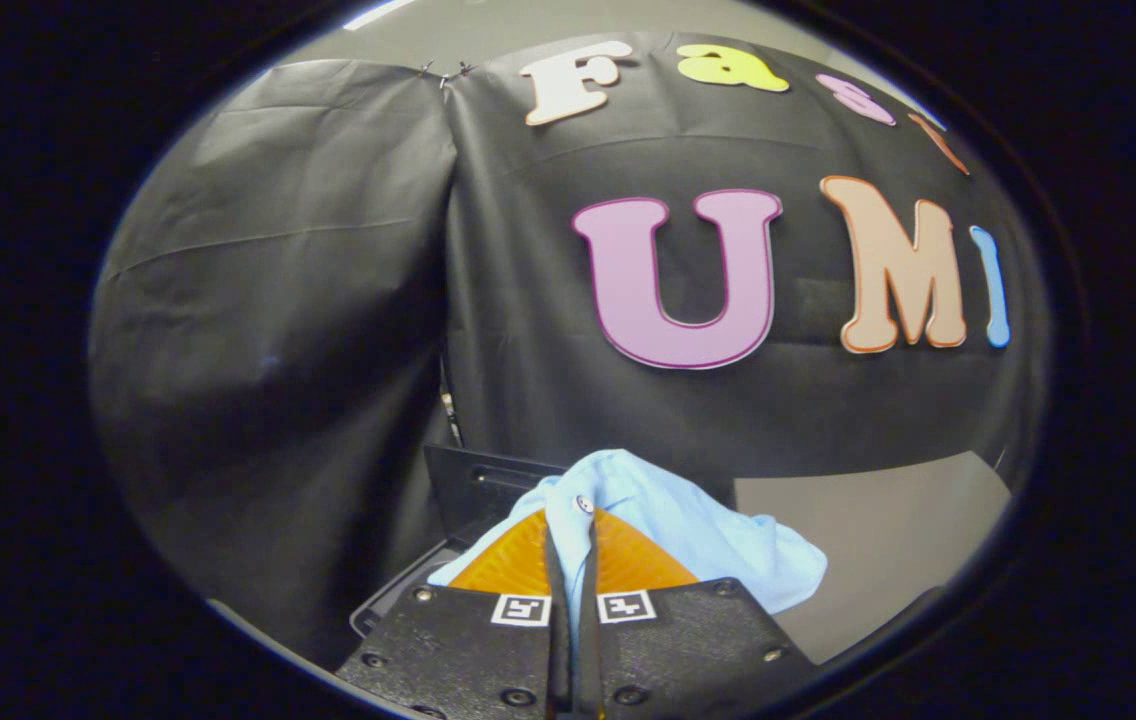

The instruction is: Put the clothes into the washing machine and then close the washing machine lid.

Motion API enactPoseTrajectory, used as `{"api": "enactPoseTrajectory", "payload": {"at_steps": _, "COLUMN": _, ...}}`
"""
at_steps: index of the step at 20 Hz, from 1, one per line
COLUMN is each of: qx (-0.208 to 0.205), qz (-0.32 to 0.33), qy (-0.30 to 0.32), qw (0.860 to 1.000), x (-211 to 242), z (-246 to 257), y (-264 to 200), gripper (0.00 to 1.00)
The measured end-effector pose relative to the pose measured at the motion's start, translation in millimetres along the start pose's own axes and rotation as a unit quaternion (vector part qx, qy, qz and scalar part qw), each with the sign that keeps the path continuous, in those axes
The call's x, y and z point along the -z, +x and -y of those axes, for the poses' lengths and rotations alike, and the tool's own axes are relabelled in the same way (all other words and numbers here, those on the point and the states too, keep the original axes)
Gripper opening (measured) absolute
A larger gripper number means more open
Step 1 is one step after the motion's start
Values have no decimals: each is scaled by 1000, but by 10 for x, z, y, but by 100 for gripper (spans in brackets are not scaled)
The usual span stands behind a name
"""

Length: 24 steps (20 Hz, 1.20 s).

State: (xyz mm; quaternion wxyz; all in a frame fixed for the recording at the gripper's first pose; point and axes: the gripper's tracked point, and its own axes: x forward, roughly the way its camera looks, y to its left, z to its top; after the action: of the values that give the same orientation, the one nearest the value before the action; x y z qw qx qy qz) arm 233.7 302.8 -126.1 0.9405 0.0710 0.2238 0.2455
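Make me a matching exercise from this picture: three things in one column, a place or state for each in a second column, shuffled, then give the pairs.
Things:
1. tool
2. light blue shirt
3. dark lid

Places or states:
A. standing raised beyond the fingers, against the black cloth wall
B. shut, with cloth pinched between its fingers
C. bunched up, spilling ahead and to the side of the fingers

Pairs: 1-B, 2-C, 3-A
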Motion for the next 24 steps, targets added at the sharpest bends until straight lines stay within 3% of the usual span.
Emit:
{"api": "enactPoseTrajectory", "payload": {"at_steps": 5, "qx": -20, "qz": -28, "qy": 8, "qw": 999, "x": 326, "z": -366, "y": 364, "gripper": 3}}
{"api": "enactPoseTrajectory", "payload": {"at_steps": 12, "qx": -14, "qz": -109, "qy": 9, "qw": 994, "x": 984, "z": -448, "y": 705, "gripper": 3}}
{"api": "enactPoseTrajectory", "payload": {"at_steps": 17, "qx": -2, "qz": -106, "qy": 28, "qw": 994, "x": 1065, "z": -371, "y": 765, "gripper": 40}}
{"api": "enactPoseTrajectory", "payload": {"at_steps": 24, "qx": -14, "qz": -79, "qy": -1, "qw": 997, "x": 870, "z": -422, "y": 616, "gripper": 38}}
